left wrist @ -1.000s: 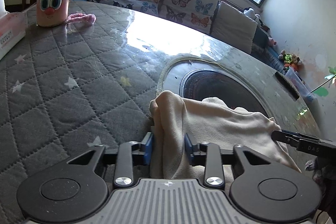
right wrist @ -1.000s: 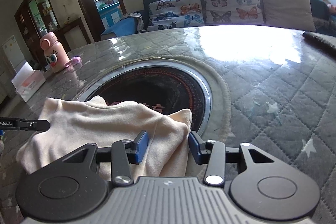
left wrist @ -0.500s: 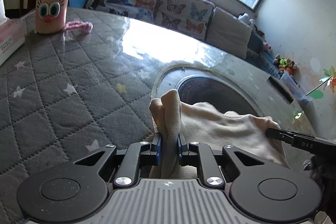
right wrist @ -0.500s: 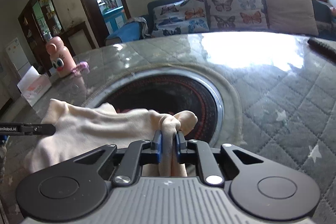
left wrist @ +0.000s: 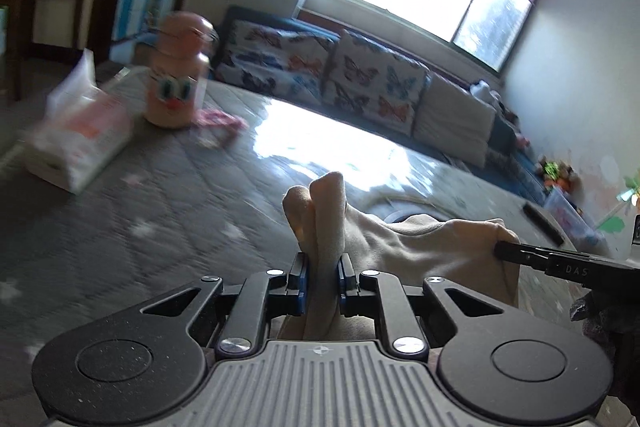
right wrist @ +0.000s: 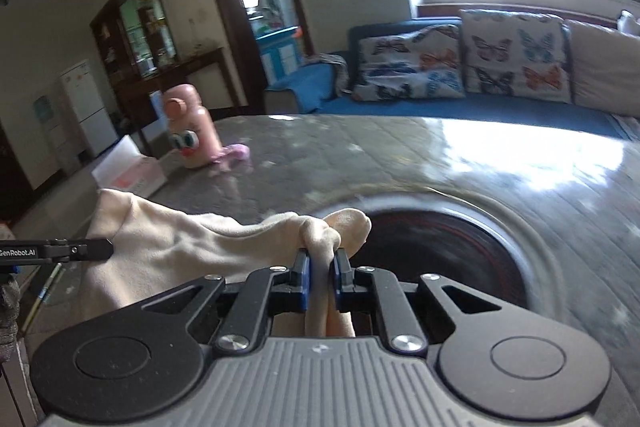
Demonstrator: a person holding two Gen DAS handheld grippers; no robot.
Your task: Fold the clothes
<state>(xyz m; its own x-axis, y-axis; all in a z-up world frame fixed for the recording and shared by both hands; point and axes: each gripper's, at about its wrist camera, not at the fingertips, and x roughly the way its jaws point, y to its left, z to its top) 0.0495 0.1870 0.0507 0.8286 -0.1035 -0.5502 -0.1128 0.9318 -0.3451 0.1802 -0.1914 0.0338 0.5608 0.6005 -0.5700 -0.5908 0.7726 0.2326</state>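
Observation:
A cream cloth garment (left wrist: 416, 247) hangs between my two grippers, lifted off the quilted grey table (left wrist: 140, 211). My left gripper (left wrist: 323, 279) is shut on one bunched corner of it, which sticks up between the blue pads. My right gripper (right wrist: 321, 277) is shut on the other bunched corner (right wrist: 340, 227). The cloth (right wrist: 172, 243) stretches between them. Each gripper's tip shows in the other view: the right one (left wrist: 532, 259) and the left one (right wrist: 76, 251). The lower part of the cloth is hidden below the grippers.
A pink cartoon bottle (left wrist: 176, 83) and a tissue box (left wrist: 76, 143) stand at the table's far left, with a pink scrunchie (left wrist: 220, 119) beside the bottle. A round dark inset (right wrist: 448, 251) lies in the table's middle. A sofa (right wrist: 460, 67) with butterfly cushions runs behind.
Both grippers went from open around the cloth corners to shut on them, then rose and tilted up, lifting the cloth off the table. The view is motion-blurred.

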